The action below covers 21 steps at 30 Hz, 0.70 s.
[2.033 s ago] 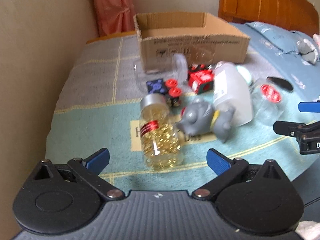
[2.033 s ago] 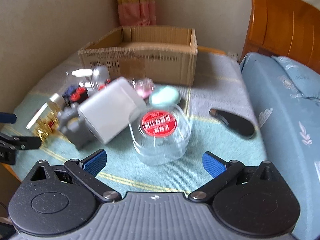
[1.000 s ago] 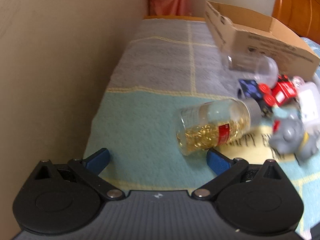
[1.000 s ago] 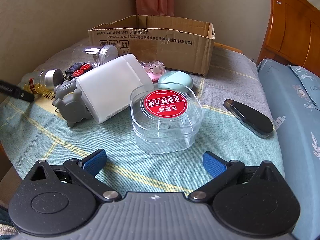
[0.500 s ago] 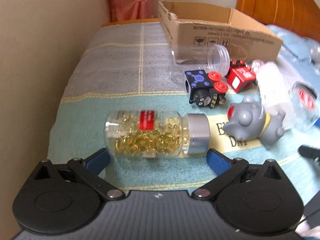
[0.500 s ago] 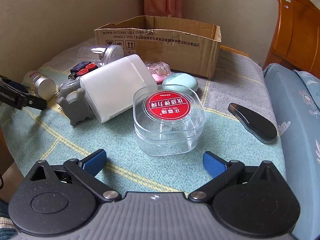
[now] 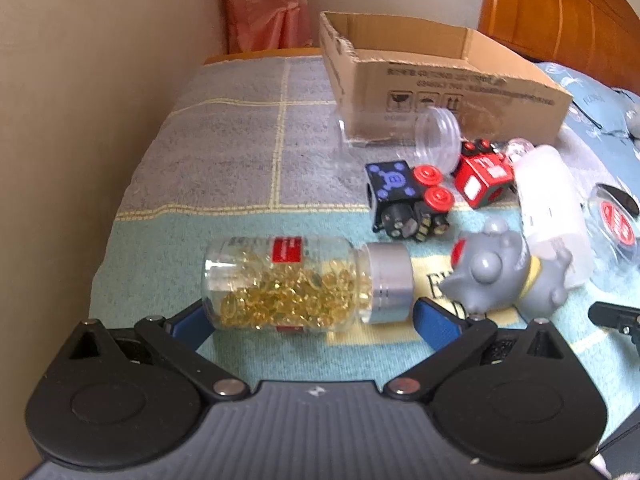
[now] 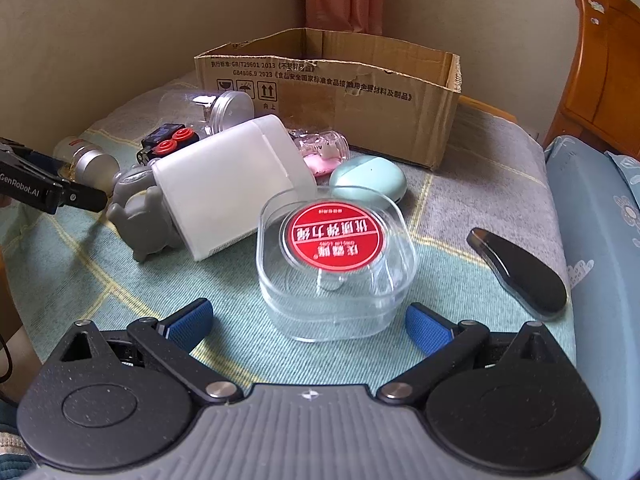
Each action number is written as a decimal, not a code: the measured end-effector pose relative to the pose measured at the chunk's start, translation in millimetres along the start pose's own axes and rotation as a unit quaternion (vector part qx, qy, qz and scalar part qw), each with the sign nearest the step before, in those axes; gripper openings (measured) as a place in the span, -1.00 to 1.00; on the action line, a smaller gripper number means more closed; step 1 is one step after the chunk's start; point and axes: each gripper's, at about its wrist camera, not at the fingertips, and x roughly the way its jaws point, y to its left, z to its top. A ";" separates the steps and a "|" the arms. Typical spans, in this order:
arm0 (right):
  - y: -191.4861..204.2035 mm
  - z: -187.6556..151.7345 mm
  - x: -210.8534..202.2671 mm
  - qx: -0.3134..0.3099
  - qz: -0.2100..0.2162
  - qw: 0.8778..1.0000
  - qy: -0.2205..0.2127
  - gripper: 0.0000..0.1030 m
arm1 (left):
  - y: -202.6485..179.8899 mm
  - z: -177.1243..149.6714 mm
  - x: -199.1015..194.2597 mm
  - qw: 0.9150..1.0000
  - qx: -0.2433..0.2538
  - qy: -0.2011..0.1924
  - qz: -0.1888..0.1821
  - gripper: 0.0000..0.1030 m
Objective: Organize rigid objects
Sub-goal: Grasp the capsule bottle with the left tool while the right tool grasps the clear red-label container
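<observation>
A clear bottle of golden capsules [image 7: 288,286] with a silver cap lies on its side on the cloth. My left gripper [image 7: 308,320] is open, its blue pads at either end of the bottle, not closed on it. My right gripper [image 8: 308,322] is open just in front of a clear plastic box with a red round label [image 8: 336,268]. A cardboard box [image 8: 340,92] stands open at the back; it also shows in the left wrist view [image 7: 440,92].
Between the grippers lie a grey toy figure [image 7: 504,276], a white frosted container [image 8: 232,184], a black cube with red buttons [image 7: 404,196], a red cube [image 7: 484,178], a clear jar [image 8: 208,108], a mint case [image 8: 368,180] and a black object [image 8: 520,272]. A wall runs along the left.
My left gripper has swung round and come closer to the capsule bottle, which now lies across between its pads. My right gripper has edged nearer the clear box.
</observation>
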 end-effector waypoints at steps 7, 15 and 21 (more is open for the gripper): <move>-4.8 14.3 12.8 -0.013 0.009 1.000 0.007 1.00 | 2.6 3.7 6.0 1.000 -0.012 -0.001 0.003 0.99; -10.3 28.2 23.7 -0.034 0.024 0.999 0.023 1.00 | 4.2 7.0 7.9 1.000 -0.017 -0.002 0.008 0.98; -8.3 33.8 24.8 -0.041 0.024 0.998 0.035 0.89 | 5.4 9.5 6.7 1.000 -0.015 -0.002 0.004 0.93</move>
